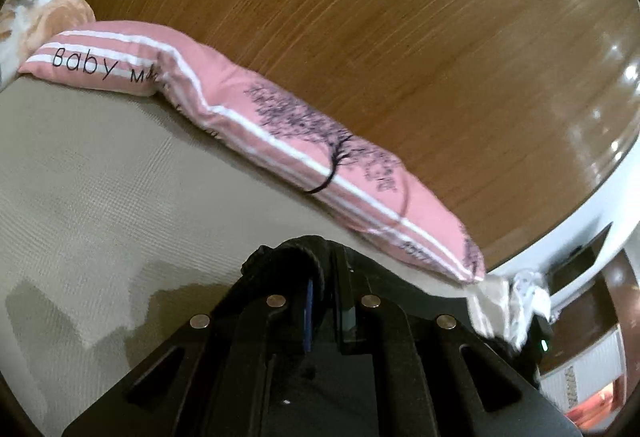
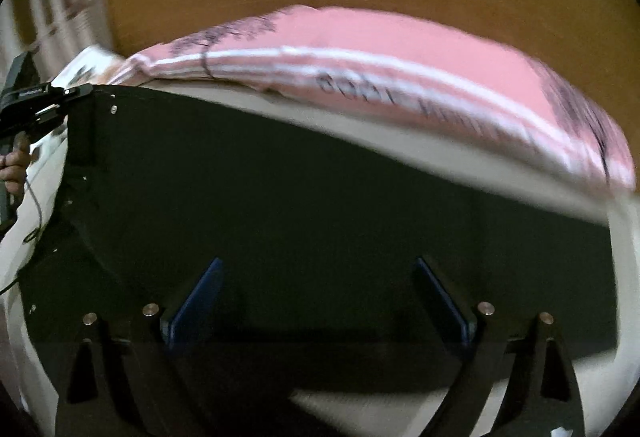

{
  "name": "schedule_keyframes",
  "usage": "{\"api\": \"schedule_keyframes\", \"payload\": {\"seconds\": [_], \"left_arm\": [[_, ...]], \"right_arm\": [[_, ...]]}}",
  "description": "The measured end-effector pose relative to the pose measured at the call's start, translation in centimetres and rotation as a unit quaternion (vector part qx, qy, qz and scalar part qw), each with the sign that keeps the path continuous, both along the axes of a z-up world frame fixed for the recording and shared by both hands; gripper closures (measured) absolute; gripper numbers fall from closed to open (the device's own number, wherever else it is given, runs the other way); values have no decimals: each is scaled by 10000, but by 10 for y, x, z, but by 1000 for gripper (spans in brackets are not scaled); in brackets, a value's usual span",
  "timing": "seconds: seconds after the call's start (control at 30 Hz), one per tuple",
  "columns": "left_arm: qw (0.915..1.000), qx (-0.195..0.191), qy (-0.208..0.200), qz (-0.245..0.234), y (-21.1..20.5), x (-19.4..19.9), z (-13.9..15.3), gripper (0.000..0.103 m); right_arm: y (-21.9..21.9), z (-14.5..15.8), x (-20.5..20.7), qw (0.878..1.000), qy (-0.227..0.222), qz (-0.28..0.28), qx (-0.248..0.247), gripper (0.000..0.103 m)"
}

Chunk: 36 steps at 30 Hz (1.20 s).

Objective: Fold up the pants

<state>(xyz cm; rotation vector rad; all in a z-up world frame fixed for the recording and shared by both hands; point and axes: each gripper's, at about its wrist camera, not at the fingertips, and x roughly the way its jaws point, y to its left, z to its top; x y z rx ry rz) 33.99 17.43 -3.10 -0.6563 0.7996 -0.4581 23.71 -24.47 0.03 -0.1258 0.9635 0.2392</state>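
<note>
Starting with the left wrist view, the left claw (image 1: pixel 320 277) has its jaws together and clamped on a bunched ridge of dark fabric, which I take to be an edge of the pants (image 1: pixel 298 251); the cloth humps up right at the fingertips, with the beige bed sheet (image 1: pixel 100 177) spreading bare to the left of it and a long pink pillow (image 1: pixel 256 117) lying well beyond, along the wooden headboard (image 1: pixel 360 17). In the right wrist view the picture is blurred. There the pants (image 2: pixel 300 205) lie as a broad dark sheet, stretching directly ahead of the right claw (image 2: pixel 320 301) and filling the gap between its two blue pads (image 2: pixel 200 297), which stand wide apart with nothing pressed between them. The dark sheet's long axis appears to run side to side across this view, its far edge parallel to the pink pillow (image 2: pixel 380 69). At the far left edge of this view, a hand (image 2: pixel 14 165) holds the other tool above the cloth. So the relation that matters is this: the left claw already has its edge of the garment. The right claw sits over or just above the cloth with the fabric running away from it, and would likely need to close on an edge for the fold to go over evenly.
</note>
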Motion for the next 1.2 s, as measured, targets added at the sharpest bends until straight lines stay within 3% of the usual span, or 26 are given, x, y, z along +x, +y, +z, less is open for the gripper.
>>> {"api": "schedule_keyframes", "payload": {"seconds": [0.1, 0.2, 0.5, 0.67, 0.77, 0.83, 0.9, 1.2], "left_arm": [[9999, -80, -80, 43, 2, -11, 6, 95], [9998, -122, -118, 54, 2, -17, 11, 96], [10000, 60, -62, 27, -5, -19, 16, 96], [9999, 121, 31, 48, -3, -12, 10, 96], [9998, 163, 60, 39, -4, -9, 8, 96], [9997, 207, 85, 35, -5, -7, 7, 96], [9997, 230, 86, 25, -5, -6, 7, 96], [9994, 350, -50, -38, 1, -26, 26, 95]], "right_arm": [[6, 7, 47, 9961, 191, 756, -414, 11], [12, 4, 86, 9868, 523, 1458, -472, 21], [33, -28, 160, 9552, 1389, 2593, -328, 32], [33, -48, 172, 9440, 1721, 2785, -424, 44], [30, -53, 171, 9424, 1802, 2792, -372, 59], [29, -55, 170, 9429, 1820, 2763, -377, 80], [28, -53, 167, 9459, 1695, 2733, -441, 90], [22, 3, 104, 9715, 817, 2143, -596, 96]]}}
